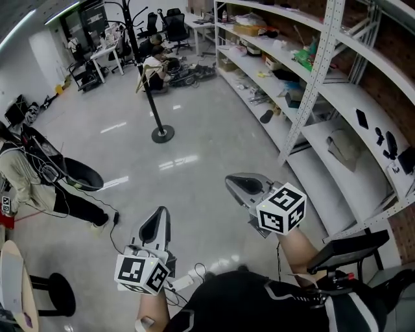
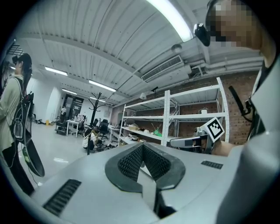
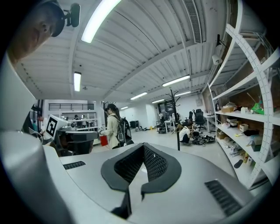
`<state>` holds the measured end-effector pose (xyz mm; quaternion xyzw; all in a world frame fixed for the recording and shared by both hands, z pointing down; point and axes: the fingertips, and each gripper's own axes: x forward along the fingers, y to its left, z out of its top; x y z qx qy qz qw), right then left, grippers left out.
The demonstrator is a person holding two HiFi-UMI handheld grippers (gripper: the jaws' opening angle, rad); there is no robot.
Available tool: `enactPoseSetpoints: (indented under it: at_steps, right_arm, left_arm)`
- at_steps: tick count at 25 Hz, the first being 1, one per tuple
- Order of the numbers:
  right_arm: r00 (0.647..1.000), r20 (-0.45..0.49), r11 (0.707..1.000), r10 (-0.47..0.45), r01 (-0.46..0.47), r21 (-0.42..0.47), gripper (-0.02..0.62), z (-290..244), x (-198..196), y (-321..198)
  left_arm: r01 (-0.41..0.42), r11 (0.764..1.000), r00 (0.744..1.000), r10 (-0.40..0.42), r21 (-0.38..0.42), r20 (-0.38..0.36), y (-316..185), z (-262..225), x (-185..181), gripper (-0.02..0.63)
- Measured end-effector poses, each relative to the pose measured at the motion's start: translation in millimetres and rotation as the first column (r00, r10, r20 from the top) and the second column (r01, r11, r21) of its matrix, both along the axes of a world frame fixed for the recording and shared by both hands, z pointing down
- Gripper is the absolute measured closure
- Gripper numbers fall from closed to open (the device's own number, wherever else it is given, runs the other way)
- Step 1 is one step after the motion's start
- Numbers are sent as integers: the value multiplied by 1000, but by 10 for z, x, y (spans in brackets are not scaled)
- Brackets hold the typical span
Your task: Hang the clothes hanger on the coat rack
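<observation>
The black coat rack (image 1: 153, 107) stands far off on the grey floor, its round base (image 1: 162, 134) towards me and its hooks (image 1: 131, 16) at the top of the head view. A pale wooden, hanger-like shape (image 1: 142, 80) shows beside its pole; I cannot tell what it rests on. My left gripper (image 1: 157, 224) is shut and holds nothing. My right gripper (image 1: 243, 185) is shut and empty too. Both point level toward the rack, which appears as the coat rack (image 2: 96, 105) in the left gripper view and the coat rack (image 3: 175, 111) in the right gripper view.
White metal shelving (image 1: 311, 78) with loose items runs along the right. A person with a backpack (image 1: 35, 175) stands at the left and another crouches (image 1: 155, 65) just beyond the rack. Desks and office chairs (image 1: 172, 26) fill the far end. A black stool (image 1: 55, 292) is at my near left.
</observation>
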<state>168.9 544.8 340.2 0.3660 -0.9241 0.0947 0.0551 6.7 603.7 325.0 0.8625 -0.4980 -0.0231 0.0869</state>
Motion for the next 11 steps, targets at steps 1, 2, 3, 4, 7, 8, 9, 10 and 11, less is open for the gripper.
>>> enactPoseSetpoints:
  at_steps: [1,2,3,4,7,8,9,10,11]
  right_arm:
    - [1000,-4,1000,-3,3,-3,589,-73,-54,57]
    - [1000,-5,1000,-10,10,-9,588,-99,-95,99]
    - [1000,-4,1000,-19,19,-14,589,-71,-98,116]
    - [1000,-4,1000,-28,27,-15,588,-4,-57,103]
    - [999,-16,999,-32,32,-4,589,170,154,-4]
    - [999,-20,1000,-30,30,0,589,180,193,-23]
    - [999,-23,1000,-29,29,6,589,173,213,-31]
    - [999,-25,1000,-27,28,11,589,159,224,-34]
    - [999,-28,999,-26,27,17,588,145,234,-36]
  left_arm:
    - [5,1000,1000,-5,-11,-13,47,-60,-56,604]
    - [14,999,1000,-15,-34,-23,81,-61,-96,604]
    - [22,998,999,-23,-61,-27,92,2,-91,604]
    - [26,996,999,-28,-84,-25,78,101,-36,604]
    - [16,996,1000,-18,-92,-13,-23,294,207,604]
    - [9,996,1000,-10,-86,-13,-38,301,251,604]
    - [2,997,1000,-3,-80,-14,-39,295,270,604]
    - [-4,997,1000,3,-75,-14,-32,282,276,604]
    - [-10,997,1000,9,-70,-13,-21,266,276,604]
